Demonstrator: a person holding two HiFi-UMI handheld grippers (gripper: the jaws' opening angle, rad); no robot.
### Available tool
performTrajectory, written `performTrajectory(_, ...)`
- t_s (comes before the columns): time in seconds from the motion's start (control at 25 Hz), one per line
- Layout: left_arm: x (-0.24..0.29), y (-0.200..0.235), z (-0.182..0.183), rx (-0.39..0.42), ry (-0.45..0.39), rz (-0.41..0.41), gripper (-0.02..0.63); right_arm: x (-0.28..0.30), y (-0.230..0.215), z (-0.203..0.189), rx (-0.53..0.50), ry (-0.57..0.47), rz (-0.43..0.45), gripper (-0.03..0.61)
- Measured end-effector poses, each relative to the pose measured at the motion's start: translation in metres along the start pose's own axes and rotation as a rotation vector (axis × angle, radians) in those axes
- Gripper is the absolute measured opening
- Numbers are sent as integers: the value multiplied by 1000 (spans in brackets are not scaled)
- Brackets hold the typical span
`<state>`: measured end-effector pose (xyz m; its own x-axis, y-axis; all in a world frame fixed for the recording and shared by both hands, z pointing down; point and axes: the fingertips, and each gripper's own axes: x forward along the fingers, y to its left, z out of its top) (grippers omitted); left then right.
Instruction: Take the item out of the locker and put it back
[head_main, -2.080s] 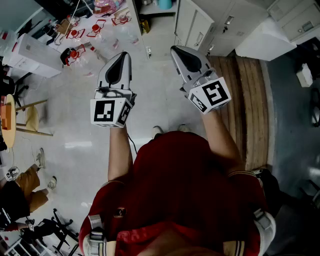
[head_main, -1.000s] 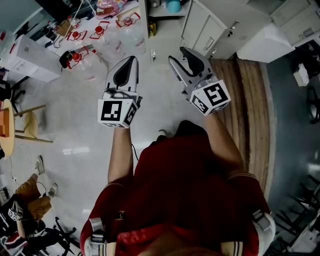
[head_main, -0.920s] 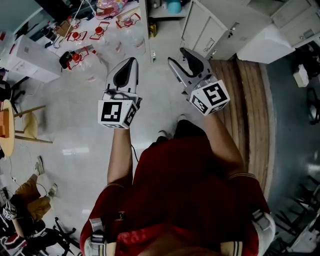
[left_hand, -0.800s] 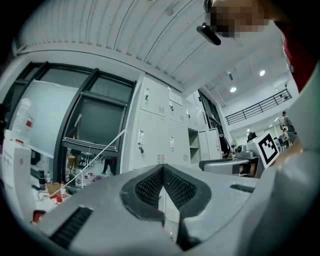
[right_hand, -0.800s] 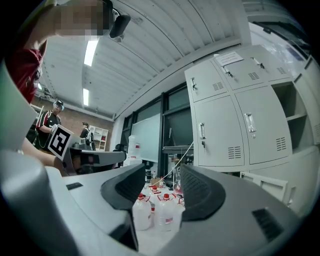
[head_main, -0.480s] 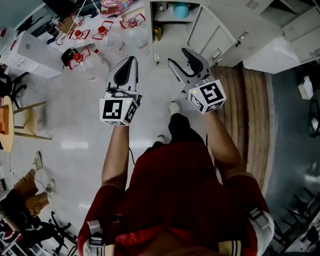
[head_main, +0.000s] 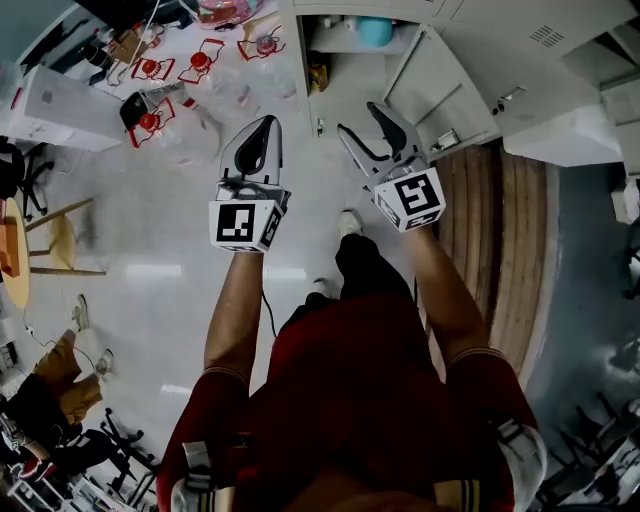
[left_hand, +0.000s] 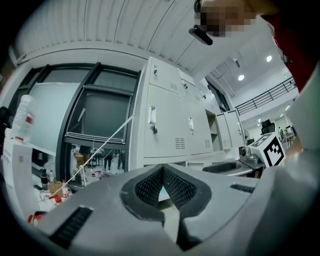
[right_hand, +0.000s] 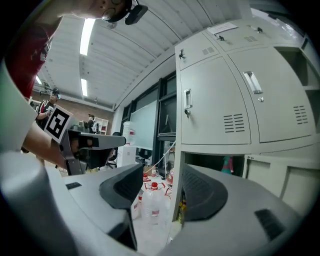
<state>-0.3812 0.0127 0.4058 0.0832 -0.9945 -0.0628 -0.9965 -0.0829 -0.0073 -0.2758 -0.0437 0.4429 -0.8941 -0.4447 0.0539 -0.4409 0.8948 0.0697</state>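
The teal item (head_main: 375, 30) sits inside the open locker (head_main: 301, 70), straight ahead of my right tool (head_main: 362, 120), the nearer one, whose empty jaws have just been opening wide; my left tool (head_main: 266, 122) is closed on nothing.

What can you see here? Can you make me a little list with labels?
Left gripper: jaws together, holding nothing
Right gripper: jaws apart, have just been opening, nothing between them
Locker: the compartment below the closed doors is open
Inside the locker: a teal item on the shelf
Floor: clear bottles with red caps, beside the locker
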Motion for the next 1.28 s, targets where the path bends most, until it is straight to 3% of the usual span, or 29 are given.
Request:
performTrajectory(0.28,48,13,-52,2,49,34,6,47,-42,-59,9,44,23,222)
performTrajectory(0.48,71,21,-94,-7,145,63,8,79,-64,-103,4,88,52,222)
performTrajectory(0.64,93,29,-104,-8,89,66,7,103,-76,-132,2,122,72,224)
performTrajectory(1.28,135,61,-185,-6,101,133,8,193,-108,-248,-28,227,135,233)
